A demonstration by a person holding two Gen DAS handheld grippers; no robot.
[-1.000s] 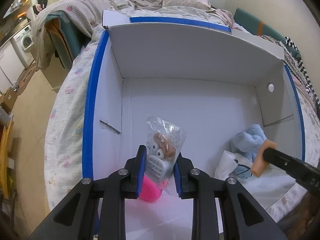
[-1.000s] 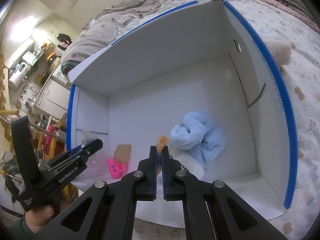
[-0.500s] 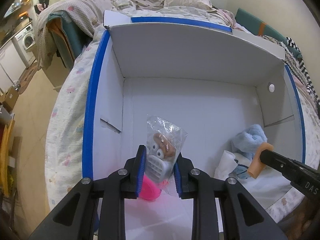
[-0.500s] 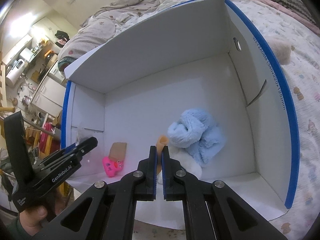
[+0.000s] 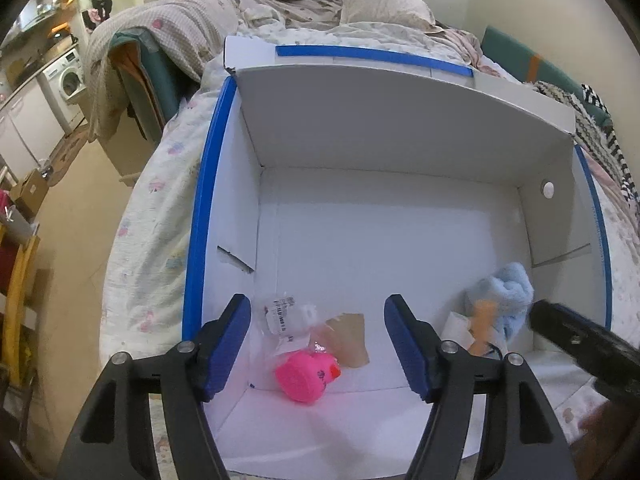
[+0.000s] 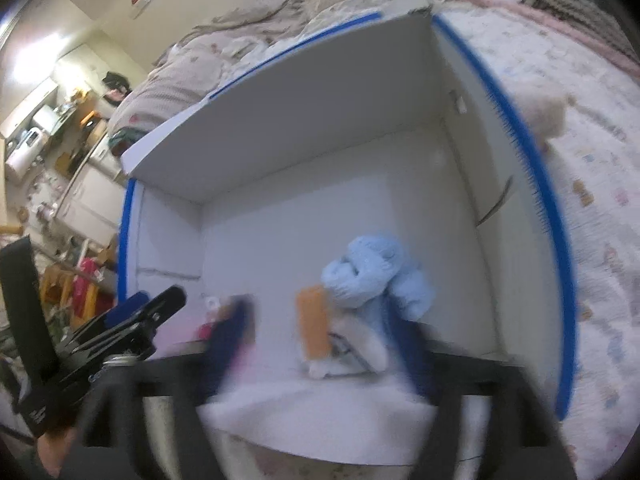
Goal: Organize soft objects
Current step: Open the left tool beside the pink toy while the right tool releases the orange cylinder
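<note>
Both my claws had just sprung wide: left claw (image 5: 318, 344) dropped its plastic bag (image 5: 286, 320) at the box's (image 5: 360, 128) seven o'clock; right claw (image 6: 320, 344) released the orange block (image 6: 314, 328).

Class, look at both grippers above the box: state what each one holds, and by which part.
Nothing is held. The left gripper and right gripper have just opened; the clear bag and orange piece lie loose in the white box.

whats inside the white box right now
In the white box: a pink toy, a clear plastic packet, a tan piece, a light blue plush and an orange block. White items beneath those two are partly covered.
</note>
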